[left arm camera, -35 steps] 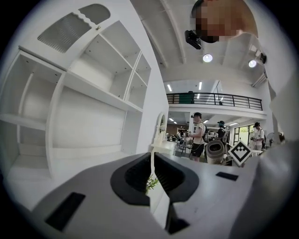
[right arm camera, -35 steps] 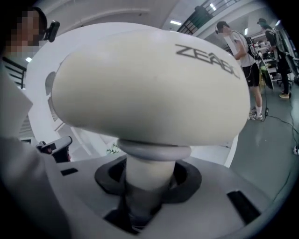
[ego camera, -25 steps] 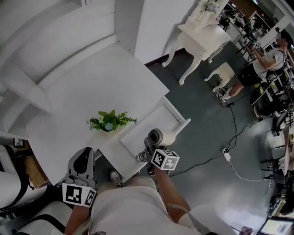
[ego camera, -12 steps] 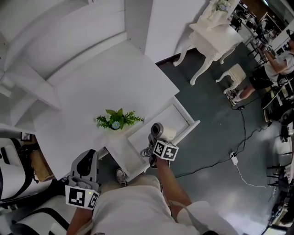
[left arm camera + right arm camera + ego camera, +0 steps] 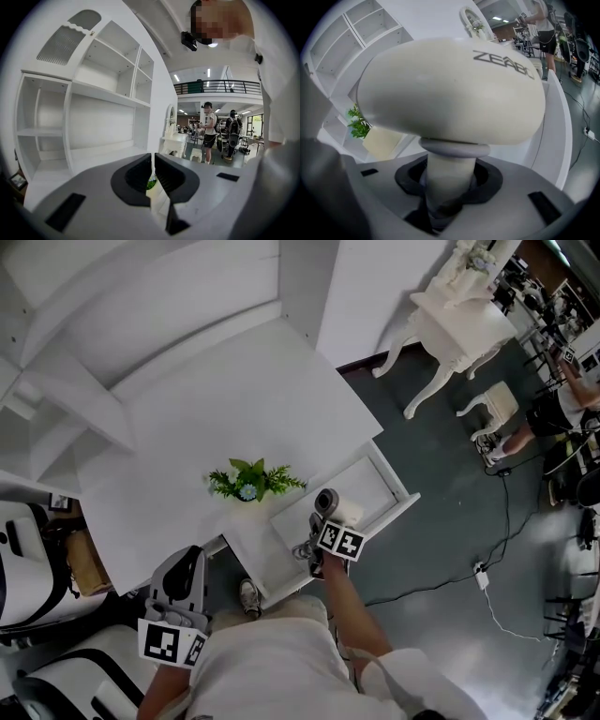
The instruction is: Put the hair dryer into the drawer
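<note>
Hair dryer: handle clamped between the jaws of the right gripper, body held over the open drawer at frame centre. Left gripper sits lower left, jaws nearly together, holding nothing.

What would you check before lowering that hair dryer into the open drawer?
1. Grip: the right tool is closed on the hair dryer at its handle. Ok.
2. Drawer pulled out far enough: ok.
3. Dryer lined up over the drawer opening: seems ok in the head view.
4. Drawer floor under the dryer: hidden by the dryer and tool. Cannot tell.
5. Left tool out of the way: its jaws are together with nothing in them, and it is held off to the side. Ok.
6. Plant stands on the tabletop, apart from the drawer. Ok.
</note>
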`<state>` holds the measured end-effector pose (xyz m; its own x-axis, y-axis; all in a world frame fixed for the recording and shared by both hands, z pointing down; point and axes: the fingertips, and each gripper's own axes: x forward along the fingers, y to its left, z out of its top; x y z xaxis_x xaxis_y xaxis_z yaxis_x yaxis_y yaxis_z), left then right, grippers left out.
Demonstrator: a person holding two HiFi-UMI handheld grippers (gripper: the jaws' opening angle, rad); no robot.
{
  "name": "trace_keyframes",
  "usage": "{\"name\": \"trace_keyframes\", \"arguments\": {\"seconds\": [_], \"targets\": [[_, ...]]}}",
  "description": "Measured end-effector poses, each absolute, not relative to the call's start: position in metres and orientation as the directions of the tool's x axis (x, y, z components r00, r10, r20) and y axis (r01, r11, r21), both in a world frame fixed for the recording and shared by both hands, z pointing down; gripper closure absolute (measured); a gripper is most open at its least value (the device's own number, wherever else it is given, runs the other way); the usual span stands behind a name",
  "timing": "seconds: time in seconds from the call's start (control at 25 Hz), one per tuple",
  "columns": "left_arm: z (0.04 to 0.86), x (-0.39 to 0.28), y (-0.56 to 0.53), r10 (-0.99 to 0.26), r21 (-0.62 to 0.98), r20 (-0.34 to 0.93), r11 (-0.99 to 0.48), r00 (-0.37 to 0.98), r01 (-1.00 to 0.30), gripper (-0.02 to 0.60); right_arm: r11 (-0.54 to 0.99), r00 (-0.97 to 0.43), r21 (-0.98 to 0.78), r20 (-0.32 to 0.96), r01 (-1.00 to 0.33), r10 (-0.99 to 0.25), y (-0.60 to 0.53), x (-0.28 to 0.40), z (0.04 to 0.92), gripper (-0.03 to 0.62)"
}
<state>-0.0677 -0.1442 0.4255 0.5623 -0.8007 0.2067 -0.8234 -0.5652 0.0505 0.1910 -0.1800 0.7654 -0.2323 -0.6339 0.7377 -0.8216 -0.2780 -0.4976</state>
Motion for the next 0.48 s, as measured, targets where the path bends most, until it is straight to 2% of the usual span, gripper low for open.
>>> {"name": "trace_keyframes", "arguments": {"seconds": [0.48], "targets": [[0.423, -0.085, -0.133, -0.838, 0.039, 0.215, -0.506, 0.502, -0.862, 0.548, -0.35, -0.202, -0.441, 0.813, -0.826, -0.547, -0.181, 0.2, 0.801, 0.427]]}}
